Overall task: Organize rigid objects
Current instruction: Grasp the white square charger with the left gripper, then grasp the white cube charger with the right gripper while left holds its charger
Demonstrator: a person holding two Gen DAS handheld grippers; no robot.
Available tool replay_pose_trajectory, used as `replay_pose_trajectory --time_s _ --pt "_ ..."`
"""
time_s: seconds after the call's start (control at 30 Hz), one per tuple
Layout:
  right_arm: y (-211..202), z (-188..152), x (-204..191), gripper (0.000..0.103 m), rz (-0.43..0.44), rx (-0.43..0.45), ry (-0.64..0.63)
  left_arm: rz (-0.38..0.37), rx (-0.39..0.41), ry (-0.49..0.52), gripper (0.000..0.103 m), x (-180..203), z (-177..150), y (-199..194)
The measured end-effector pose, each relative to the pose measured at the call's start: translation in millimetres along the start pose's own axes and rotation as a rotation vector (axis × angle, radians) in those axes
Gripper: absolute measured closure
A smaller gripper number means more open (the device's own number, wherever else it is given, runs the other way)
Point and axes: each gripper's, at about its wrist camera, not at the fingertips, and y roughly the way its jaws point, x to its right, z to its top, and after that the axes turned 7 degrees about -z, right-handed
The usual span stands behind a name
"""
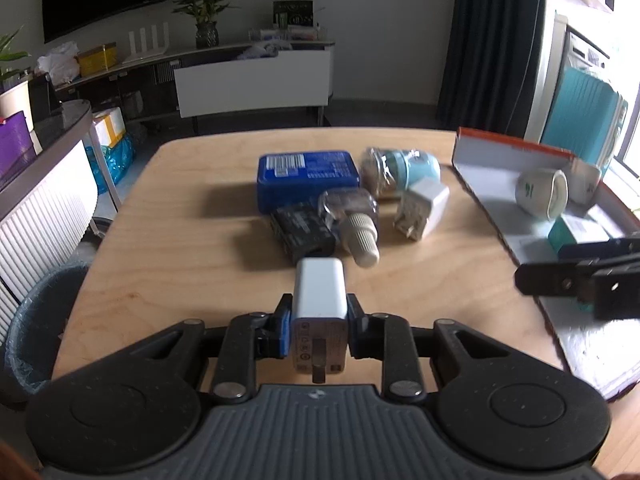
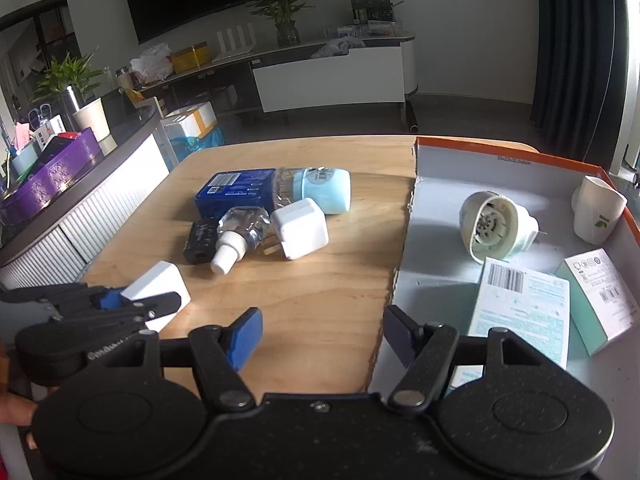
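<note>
My left gripper is shut on a white charger plug, held above the near part of the wooden table; it also shows in the right wrist view. My right gripper is open and empty over the edge of the orange-rimmed box. A pile lies mid-table: a blue tin, a black block, a clear bottle with a white cap, a white adapter and a light blue device.
The box at the right holds a round white part, a white cup and small cartons. A bin stands left of the table. A counter with a purple tray runs along the left.
</note>
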Motion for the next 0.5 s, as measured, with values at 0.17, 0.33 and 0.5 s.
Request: replay_pose_trajectory --time_s 0.17,0.33,0.5 --pt "15 14 -10 0.023 0.015 -0.002 -0.017 -0.001 0.018 -0.032 0.076 -10 11 -3" --pt "40 30 -15 0.023 0.011 -0.013 -0.024 0.021 0.008 -0.056 0.076 -21 15 2" --pt "63 42 -17 0.024 0.001 -0.026 -0.019 0.006 0.013 -0.058 0.076 -28 16 3"
